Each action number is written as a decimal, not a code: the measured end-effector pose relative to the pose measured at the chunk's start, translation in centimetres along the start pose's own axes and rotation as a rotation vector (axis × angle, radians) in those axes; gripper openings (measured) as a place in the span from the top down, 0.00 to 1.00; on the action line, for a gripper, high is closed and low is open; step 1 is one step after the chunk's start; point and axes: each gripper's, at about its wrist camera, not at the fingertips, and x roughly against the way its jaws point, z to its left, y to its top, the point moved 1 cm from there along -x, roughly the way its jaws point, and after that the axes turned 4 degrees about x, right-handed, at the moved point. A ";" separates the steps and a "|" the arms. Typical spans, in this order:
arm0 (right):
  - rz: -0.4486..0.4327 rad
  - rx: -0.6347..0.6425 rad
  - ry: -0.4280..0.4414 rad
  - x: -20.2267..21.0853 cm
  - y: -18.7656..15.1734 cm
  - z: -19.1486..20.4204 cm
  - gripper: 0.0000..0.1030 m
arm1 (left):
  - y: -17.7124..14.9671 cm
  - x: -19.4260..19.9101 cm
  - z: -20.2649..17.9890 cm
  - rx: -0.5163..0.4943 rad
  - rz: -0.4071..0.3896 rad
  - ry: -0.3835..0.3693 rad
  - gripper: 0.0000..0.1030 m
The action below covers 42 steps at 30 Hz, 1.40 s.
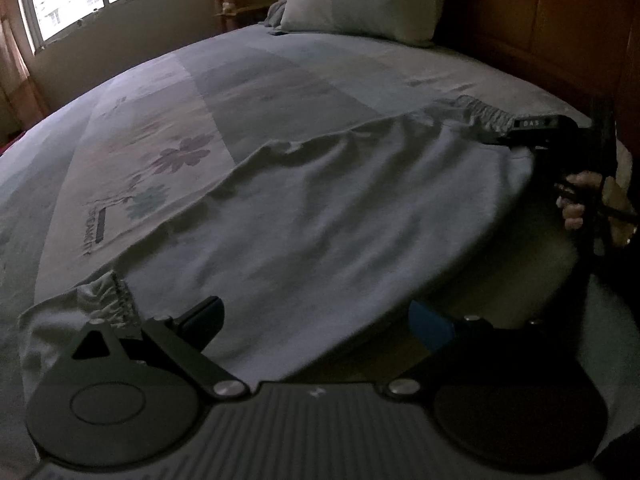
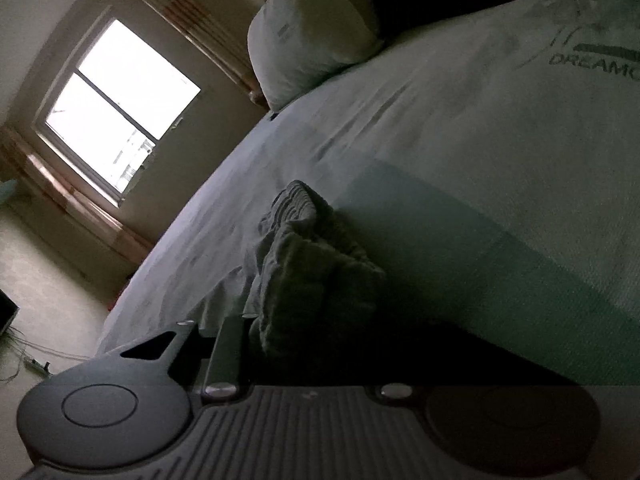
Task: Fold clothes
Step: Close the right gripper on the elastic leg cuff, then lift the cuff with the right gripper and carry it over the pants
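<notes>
Both tongs first: your left gripper [image 1: 316,320] sits spread over the grey garment [image 1: 320,208] on the bed [image 1: 240,80], while your right gripper [image 2: 256,320] pinches its bunched elastic edge [image 2: 304,256], so I'd pull taut before folding.

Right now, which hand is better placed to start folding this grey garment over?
Right. The right gripper pinches the ribbed corner of the grey garment; the left gripper hovers over the near edge with its fingers apart, holding nothing.
</notes>
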 end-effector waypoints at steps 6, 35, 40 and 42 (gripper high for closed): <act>-0.015 0.109 -0.037 0.9 0.5 3.5 0.74 | -1.1 0.8 2.2 -0.033 0.005 -0.024 0.04; 0.007 0.708 0.092 0.9 -7.2 33.1 0.74 | -9.9 6.4 16.3 0.202 -0.077 -0.044 0.04; 0.048 0.814 0.117 -0.5 -10.5 37.2 0.74 | -11.3 6.5 17.8 0.217 -0.059 -0.043 0.04; 0.056 0.861 0.125 -1.1 -11.5 38.5 0.74 | -11.7 6.4 18.1 0.204 -0.050 -0.039 0.04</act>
